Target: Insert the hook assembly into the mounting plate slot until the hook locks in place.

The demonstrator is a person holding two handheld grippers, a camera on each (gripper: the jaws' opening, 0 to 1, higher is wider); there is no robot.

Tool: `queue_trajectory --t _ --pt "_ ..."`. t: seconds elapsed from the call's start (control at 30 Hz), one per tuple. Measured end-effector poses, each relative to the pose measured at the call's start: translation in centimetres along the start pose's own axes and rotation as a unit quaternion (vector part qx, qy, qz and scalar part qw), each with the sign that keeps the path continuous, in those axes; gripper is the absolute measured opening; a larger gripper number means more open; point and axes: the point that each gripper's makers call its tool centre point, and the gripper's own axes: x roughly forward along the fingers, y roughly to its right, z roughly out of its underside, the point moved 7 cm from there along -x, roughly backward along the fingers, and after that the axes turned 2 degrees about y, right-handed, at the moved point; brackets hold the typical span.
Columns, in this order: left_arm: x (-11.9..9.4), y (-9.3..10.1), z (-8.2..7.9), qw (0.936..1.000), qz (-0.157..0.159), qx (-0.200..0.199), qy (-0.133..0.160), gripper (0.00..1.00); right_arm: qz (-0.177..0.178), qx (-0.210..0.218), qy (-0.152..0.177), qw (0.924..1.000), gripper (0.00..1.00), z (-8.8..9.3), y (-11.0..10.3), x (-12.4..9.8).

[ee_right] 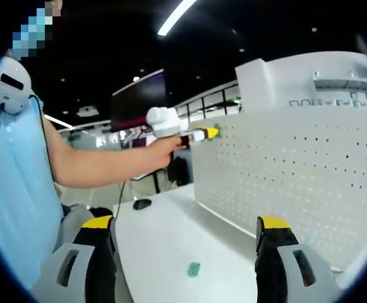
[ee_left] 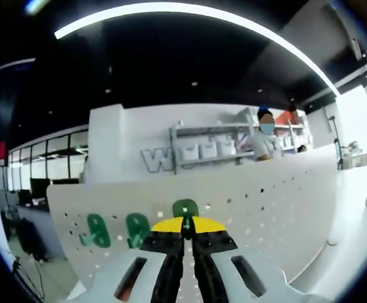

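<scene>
A white pegboard mounting plate point(ee_left: 265, 208) stands upright on the table. My left gripper point(ee_left: 184, 226) is shut on a green hook point(ee_left: 185, 207) and presses it against the board's face. Two more green hooks point(ee_left: 96, 230) point(ee_left: 136, 228) hang on the board to its left. In the right gripper view a hand holds the left gripper point(ee_right: 199, 134) at the left end of the pegboard point(ee_right: 309, 177). My right gripper point(ee_right: 184, 226) is wide open and holds nothing. Below it, a loose green hook point(ee_right: 194, 269) lies on the white table point(ee_right: 164, 233).
The holder's bare arm point(ee_right: 101, 165) and light blue shirt fill the left of the right gripper view. A dark computer mouse point(ee_right: 142, 204) lies at the table's far edge. Behind the board stand a metal shelf point(ee_left: 208, 151) with bins and another person point(ee_left: 266, 140).
</scene>
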Motion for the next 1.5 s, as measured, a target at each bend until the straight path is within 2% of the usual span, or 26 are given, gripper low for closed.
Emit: queue_trajectory --t 0.6,1.17,1.5 --pt "0.46 0.22 0.07 0.9998 -0.005 0.019 -0.007 0.03 0.001 0.005 0.003 1.0 0.93 0.22 0.2 -0.1" --pt "0.67 0.29 0.43 0.9995 -0.014 0.021 -0.017 0.03 0.002 0.008 0.003 1.0 0.92 0.4 0.38 -0.3" --pt "0.72 0.57 0.43 0.9986 -0.029 0.036 -0.026 0.04 -0.002 0.011 0.004 0.9999 0.91 0.57 0.33 -0.27"
